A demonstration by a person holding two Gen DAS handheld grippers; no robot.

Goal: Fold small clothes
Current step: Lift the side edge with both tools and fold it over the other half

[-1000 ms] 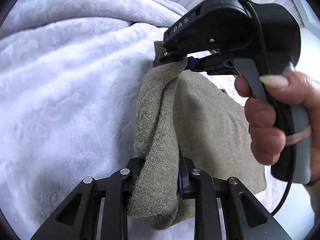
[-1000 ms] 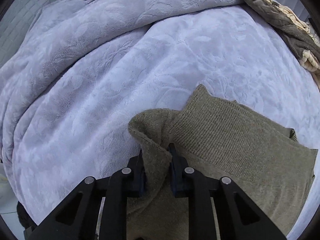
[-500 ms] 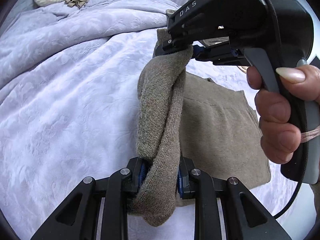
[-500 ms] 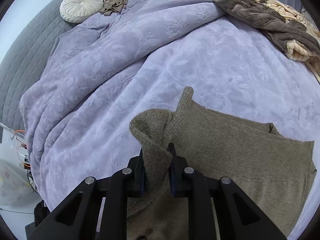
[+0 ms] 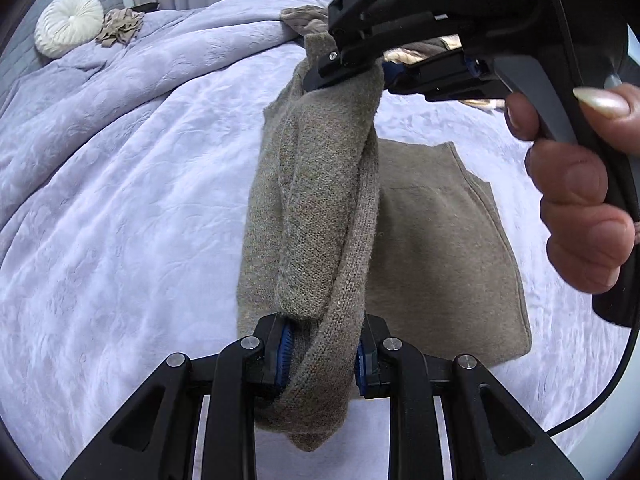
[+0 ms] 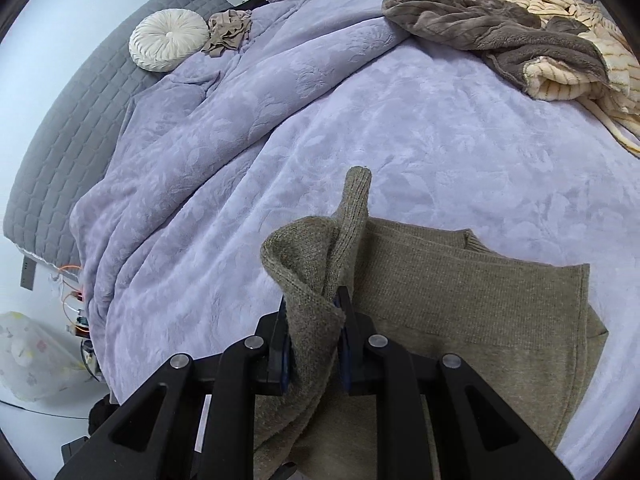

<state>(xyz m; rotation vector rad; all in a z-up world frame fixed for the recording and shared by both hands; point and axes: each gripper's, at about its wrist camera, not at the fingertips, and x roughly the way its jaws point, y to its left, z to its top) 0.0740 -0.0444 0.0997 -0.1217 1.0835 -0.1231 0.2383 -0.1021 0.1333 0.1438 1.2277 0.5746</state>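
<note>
- The left gripper is clamped on a bunched edge of the olive knit garment; the fabric fills the gap between the blue-padded fingers and hangs below them.
- The right gripper, seen from the left wrist view, grips the same edge of the garment further along. A twisted band of knit is stretched between the two grippers, raised off the bed.
- In the right wrist view, the right gripper is closed on a fold of the garment, with one narrow ribbed strip standing up beyond the fingertips.
- The rest of the garment lies flat on the lilac blanket, near the edge of the bed closest to the grippers.
- The person's right hand wraps the handle of the right gripper; a black cable runs down from the handle.
- A round cream cushion rests at the far left corner of the bed against the grey quilted headboard, with a crumpled beige item just beside it.
- A brown and cream striped fleece is heaped at the far right corner of the bed.
</note>
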